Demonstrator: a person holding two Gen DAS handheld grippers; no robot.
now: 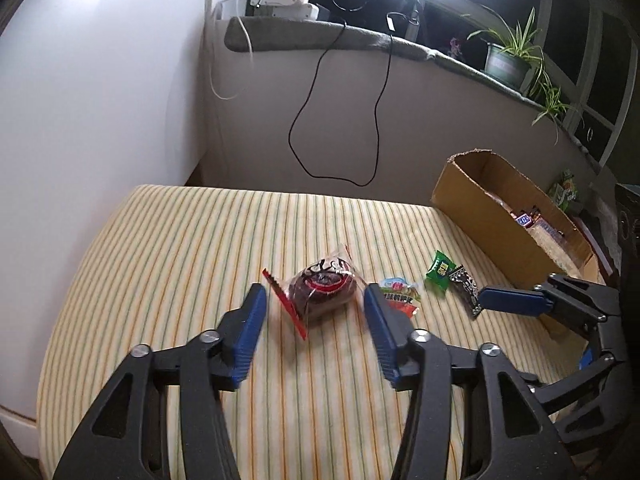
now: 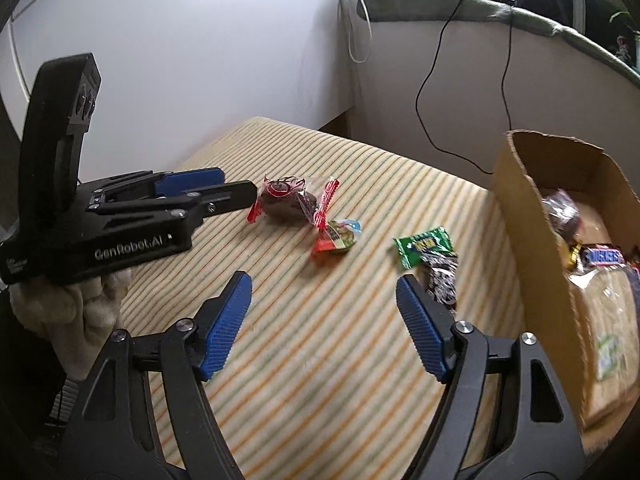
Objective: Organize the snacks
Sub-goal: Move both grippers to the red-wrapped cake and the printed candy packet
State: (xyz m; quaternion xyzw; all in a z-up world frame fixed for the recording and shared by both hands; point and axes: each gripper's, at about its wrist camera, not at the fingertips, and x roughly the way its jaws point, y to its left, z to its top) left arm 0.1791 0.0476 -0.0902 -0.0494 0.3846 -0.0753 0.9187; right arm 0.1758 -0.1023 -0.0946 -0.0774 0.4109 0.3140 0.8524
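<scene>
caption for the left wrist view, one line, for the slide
Open left gripper lines up on a wrapped brown pastry on the striped cloth, three small snack packets and cardboard box to its right.

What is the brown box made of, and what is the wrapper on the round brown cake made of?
The brown box looks like plain matte cardboard: its top edge is rough and torn. The cake wrapper seems to be thin clear plastic film, glossy and crinkled, with red printed ends; you can see the dark cake through it.
</scene>
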